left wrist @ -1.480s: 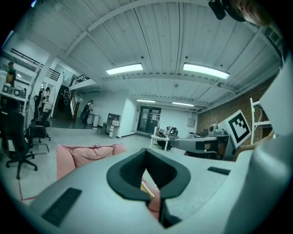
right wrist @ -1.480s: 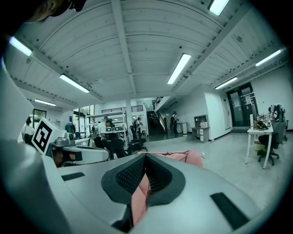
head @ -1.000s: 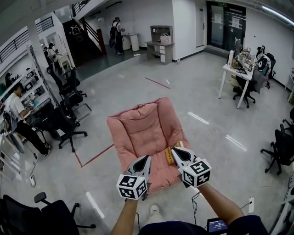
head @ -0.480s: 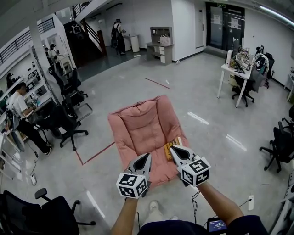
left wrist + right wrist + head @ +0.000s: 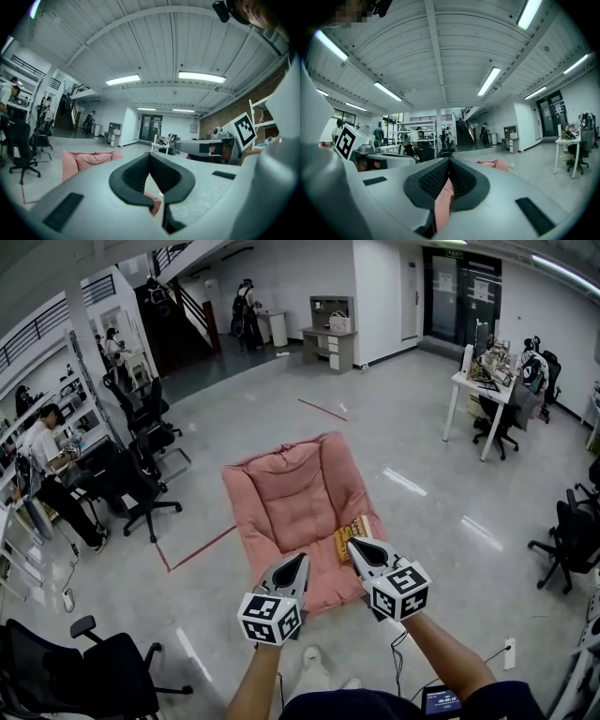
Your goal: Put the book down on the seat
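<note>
Both the left claw (image 5: 300, 562) and the right claw (image 5: 357, 545) have drawn back a little from the pink floor chair (image 5: 286, 488), and now hang over its front edge. Each is pressed together on nothing. The book (image 5: 351, 536) lies flat on the seat at its right edge, near the front corner, and more of it shows than a second ago. The placing looks done, with only the retreat left.

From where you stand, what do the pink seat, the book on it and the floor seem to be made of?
Seat: soft padded fabric, matte; stitched panels and puffy folds suggest it.
Book: probably paper with a yellowish printed cover; too small to be sure.
Floor: hard and glossy, maybe polished concrete or epoxy; it mirrors the ceiling lights.
</note>
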### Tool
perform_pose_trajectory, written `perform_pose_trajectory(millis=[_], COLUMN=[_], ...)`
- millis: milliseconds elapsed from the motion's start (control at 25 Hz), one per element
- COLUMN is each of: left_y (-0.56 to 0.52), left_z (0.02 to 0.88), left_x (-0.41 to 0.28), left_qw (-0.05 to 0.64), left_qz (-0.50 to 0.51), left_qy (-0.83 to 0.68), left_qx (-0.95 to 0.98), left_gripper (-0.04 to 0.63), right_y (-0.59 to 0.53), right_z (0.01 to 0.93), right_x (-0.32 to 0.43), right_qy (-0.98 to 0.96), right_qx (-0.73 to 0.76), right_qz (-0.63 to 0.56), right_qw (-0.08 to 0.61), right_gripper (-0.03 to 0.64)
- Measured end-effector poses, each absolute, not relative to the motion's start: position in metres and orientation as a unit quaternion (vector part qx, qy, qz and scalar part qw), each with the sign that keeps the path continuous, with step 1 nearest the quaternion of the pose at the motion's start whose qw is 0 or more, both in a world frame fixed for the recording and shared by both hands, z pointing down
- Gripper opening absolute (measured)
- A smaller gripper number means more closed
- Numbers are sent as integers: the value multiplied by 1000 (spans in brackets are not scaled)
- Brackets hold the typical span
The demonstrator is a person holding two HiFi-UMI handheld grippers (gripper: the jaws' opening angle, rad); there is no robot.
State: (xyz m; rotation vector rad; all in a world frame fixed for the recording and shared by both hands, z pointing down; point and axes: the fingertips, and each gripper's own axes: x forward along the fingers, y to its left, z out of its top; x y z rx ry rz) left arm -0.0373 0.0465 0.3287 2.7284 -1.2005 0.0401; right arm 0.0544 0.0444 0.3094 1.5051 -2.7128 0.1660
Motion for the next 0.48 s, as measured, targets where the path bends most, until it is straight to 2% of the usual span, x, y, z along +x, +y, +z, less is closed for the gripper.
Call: perform_pose_trajectory(millis=[480], left_y=[66], left_z=[328], left_x=[-29], left_qw=[78], left_qz=[17], left_qy=[-404], left_qx=[911], left_gripper=[5], right_y=[64], right_z=[309], right_x=[65], right_qy=[-873], right_qx=[484], right_qz=[56], right_qw=[11], right_gripper=[20])
